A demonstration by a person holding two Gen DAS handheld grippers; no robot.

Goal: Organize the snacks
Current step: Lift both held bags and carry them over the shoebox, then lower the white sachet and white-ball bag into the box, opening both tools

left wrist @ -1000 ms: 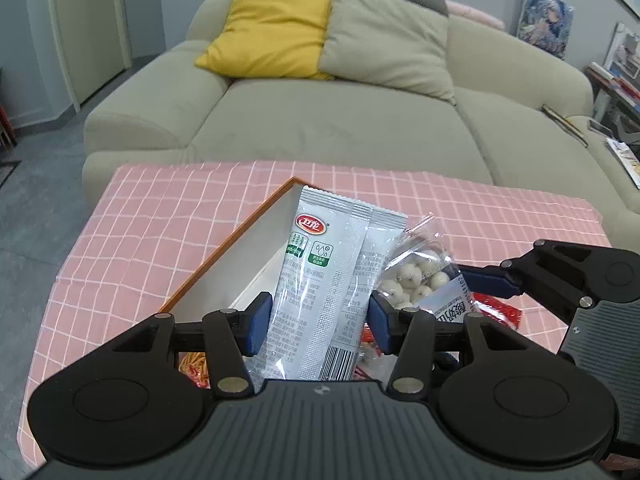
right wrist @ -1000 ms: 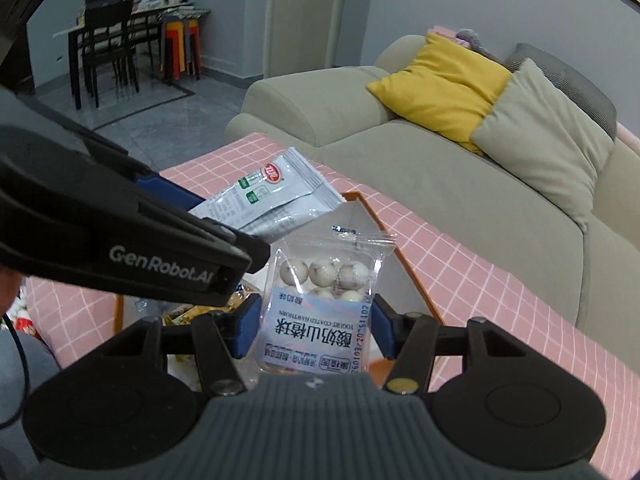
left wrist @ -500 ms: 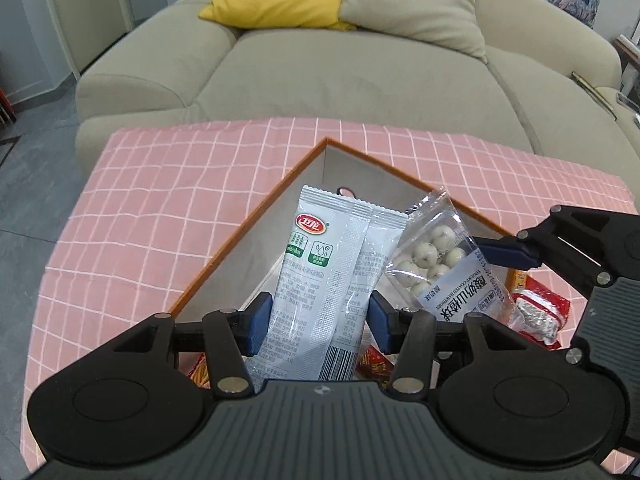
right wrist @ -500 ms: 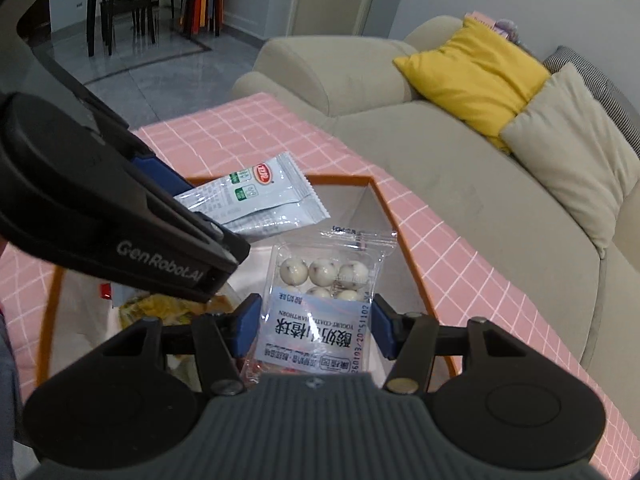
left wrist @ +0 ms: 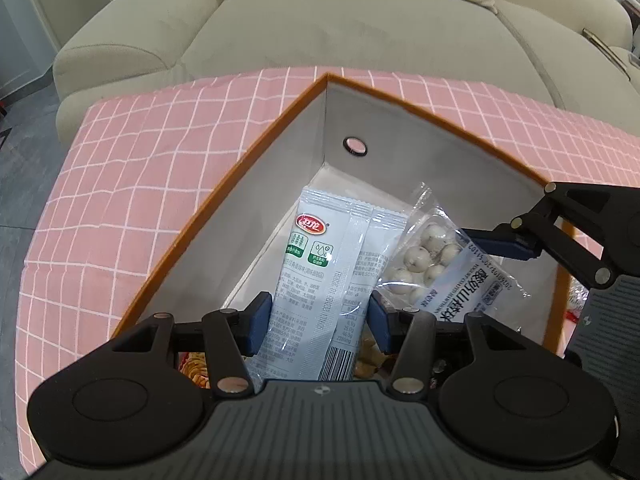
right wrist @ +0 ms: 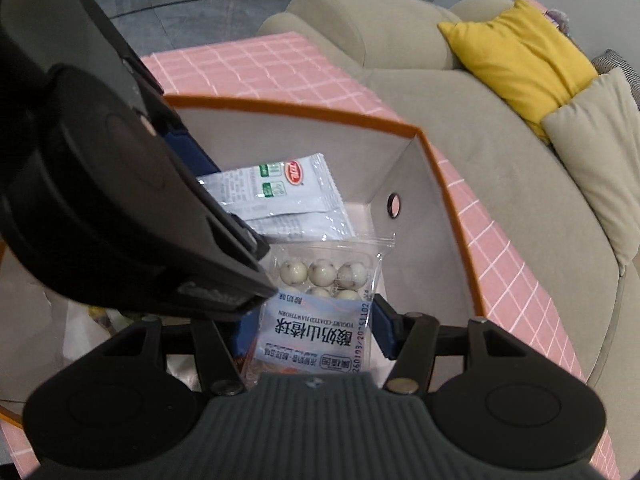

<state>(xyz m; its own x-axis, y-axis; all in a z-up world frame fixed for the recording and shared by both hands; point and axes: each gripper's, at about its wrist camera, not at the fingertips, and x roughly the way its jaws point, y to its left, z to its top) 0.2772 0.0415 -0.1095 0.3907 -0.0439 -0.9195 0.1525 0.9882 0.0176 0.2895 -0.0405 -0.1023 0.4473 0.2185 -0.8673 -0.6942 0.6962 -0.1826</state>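
Note:
My left gripper point(left wrist: 318, 322) is shut on a pale grey snack packet point(left wrist: 320, 272) with a red logo, held inside an orange-rimmed white box point(left wrist: 256, 152). My right gripper point(right wrist: 314, 330) is shut on a clear bag of white yogurt hawthorn balls point(right wrist: 320, 304), also inside the box point(right wrist: 444, 184). The two packs sit side by side, the ball bag point(left wrist: 436, 268) to the right of the grey packet point(right wrist: 280, 196). More snack packs lie on the box floor under the grippers, mostly hidden.
The box stands on a pink checked tablecloth point(left wrist: 140, 168). A beige sofa point(left wrist: 360, 28) with a yellow cushion point(right wrist: 520, 56) is right behind the table. The left gripper's body point(right wrist: 100, 184) fills the left of the right wrist view.
Both grippers have tilted downward and lowered into the box with their packs still held. The sofa has slid up out of view and the box interior fills both views.

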